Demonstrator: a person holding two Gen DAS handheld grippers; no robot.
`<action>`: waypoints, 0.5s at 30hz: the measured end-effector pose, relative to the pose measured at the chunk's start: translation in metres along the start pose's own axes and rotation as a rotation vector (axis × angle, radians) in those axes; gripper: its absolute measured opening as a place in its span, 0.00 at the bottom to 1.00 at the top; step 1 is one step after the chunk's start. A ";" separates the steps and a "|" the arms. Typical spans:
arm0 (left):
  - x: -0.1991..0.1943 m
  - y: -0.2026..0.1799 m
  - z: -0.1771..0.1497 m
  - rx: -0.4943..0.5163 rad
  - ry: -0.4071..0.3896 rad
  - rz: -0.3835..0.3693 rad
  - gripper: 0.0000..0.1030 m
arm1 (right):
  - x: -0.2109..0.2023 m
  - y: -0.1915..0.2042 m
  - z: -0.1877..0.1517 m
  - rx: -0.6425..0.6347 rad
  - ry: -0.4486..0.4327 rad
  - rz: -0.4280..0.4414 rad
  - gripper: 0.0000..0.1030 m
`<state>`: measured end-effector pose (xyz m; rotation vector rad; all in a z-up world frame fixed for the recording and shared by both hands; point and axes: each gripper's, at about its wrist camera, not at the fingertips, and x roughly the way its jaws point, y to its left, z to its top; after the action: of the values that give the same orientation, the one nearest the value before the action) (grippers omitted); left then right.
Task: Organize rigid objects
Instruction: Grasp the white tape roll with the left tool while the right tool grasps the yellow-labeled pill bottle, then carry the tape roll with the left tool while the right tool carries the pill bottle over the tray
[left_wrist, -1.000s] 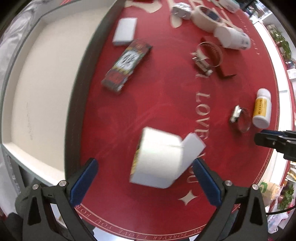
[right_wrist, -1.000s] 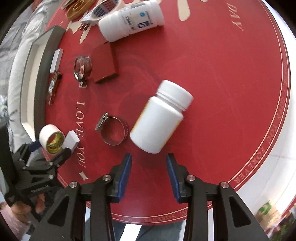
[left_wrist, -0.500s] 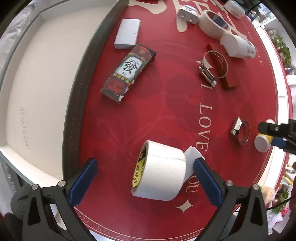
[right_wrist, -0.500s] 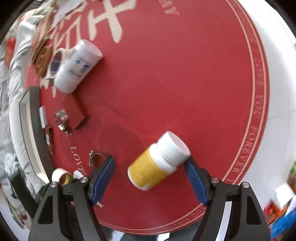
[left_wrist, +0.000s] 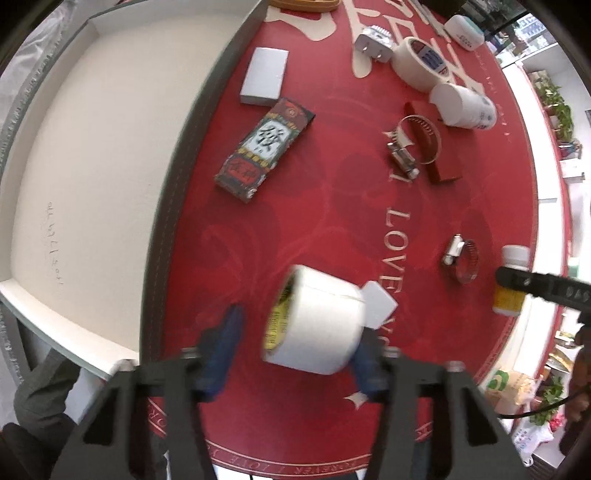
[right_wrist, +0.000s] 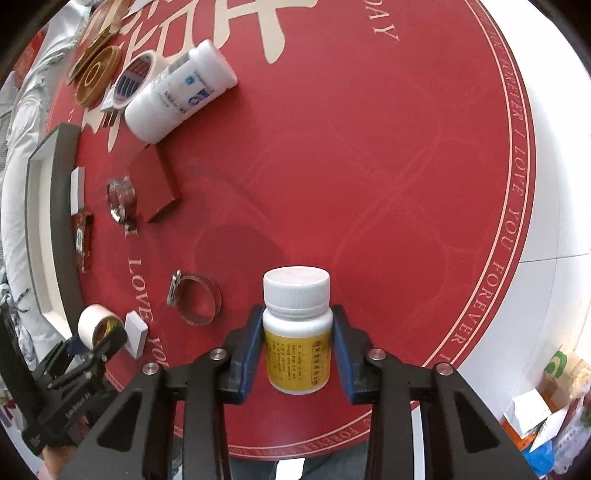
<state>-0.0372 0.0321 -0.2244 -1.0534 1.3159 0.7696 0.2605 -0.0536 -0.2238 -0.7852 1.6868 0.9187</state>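
A white tape roll (left_wrist: 321, 321) lies on its side on the red mat between the fingers of my left gripper (left_wrist: 295, 336). Its jaws are closing: the right pad is against the roll, while the blurred left pad stands a little off it. My right gripper (right_wrist: 297, 350) is closing, and both blue pads press on a white pill bottle (right_wrist: 295, 295) with a yellow label, cap pointing away from the camera. In the left wrist view that pill bottle (left_wrist: 509, 299) shows at the right edge of the mat.
A white-lined tray with a dark rim (left_wrist: 173, 184) borders the mat on the left. On the mat lie a patterned box (left_wrist: 264, 149), a flat white box (left_wrist: 264, 75), two hose clamps (left_wrist: 415, 142) (left_wrist: 461, 258), a big white bottle (left_wrist: 463, 107), a small white block (left_wrist: 378, 304) and a red box (left_wrist: 443, 162).
The left jaws have come in from wide open around the tape roll. The right jaws spread around the lying pill bottle, then shut on it, and it now stands lengthwise between them.
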 end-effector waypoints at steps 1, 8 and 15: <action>0.001 -0.001 0.002 0.008 0.015 0.009 0.31 | 0.000 0.004 0.005 -0.001 0.002 0.001 0.36; -0.007 -0.002 0.001 0.016 0.029 0.027 0.31 | -0.025 0.009 -0.012 -0.013 -0.001 0.006 0.36; -0.028 -0.036 -0.006 0.117 0.013 0.015 0.31 | -0.039 0.018 -0.032 -0.026 0.006 0.009 0.36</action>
<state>-0.0103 0.0161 -0.1902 -0.9581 1.3645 0.6896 0.2413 -0.0697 -0.1763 -0.7988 1.6881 0.9470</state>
